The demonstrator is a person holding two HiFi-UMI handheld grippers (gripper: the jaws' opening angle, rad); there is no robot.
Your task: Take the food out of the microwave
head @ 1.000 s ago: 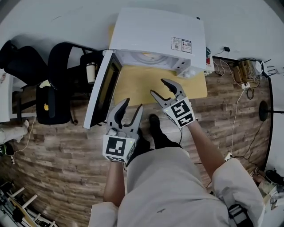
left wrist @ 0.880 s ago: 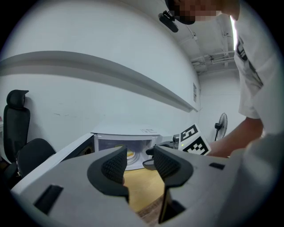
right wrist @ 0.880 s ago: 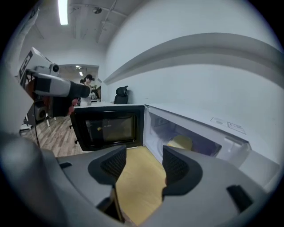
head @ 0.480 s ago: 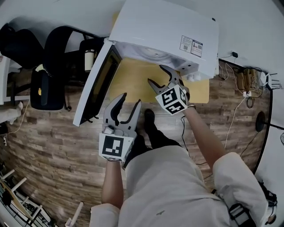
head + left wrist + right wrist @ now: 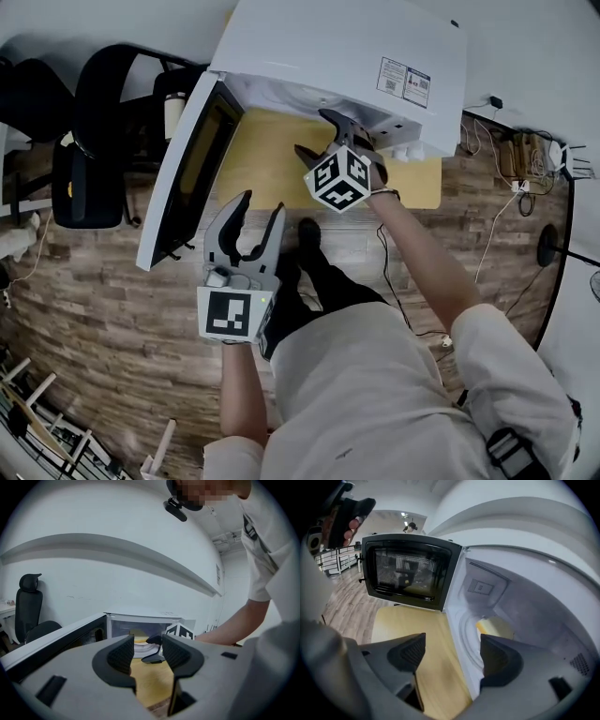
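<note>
The white microwave (image 5: 347, 56) stands on a light wooden table (image 5: 267, 159) with its door (image 5: 183, 169) swung open to the left. A yellow piece of food (image 5: 496, 627) lies on the glass turntable (image 5: 468, 634) inside, and it also shows as a food patch (image 5: 138, 637) in the left gripper view. My right gripper (image 5: 314, 133) is at the oven's mouth, aimed down into the cavity. Its jaws have just been opening, and nothing is between them (image 5: 452, 651). My left gripper (image 5: 260, 206) hangs back in front of the table, open and empty (image 5: 145, 651).
Black office chairs (image 5: 94, 112) stand left of the open door. Cables and a power strip (image 5: 520, 150) lie on the wooden floor at the right. The table's bare top (image 5: 408, 630) stretches in front of the cavity.
My right gripper has moved forward and down from over the table to the microwave's mouth, rolling as it went, and its jaws stand wider. The left gripper has sunk a little.
</note>
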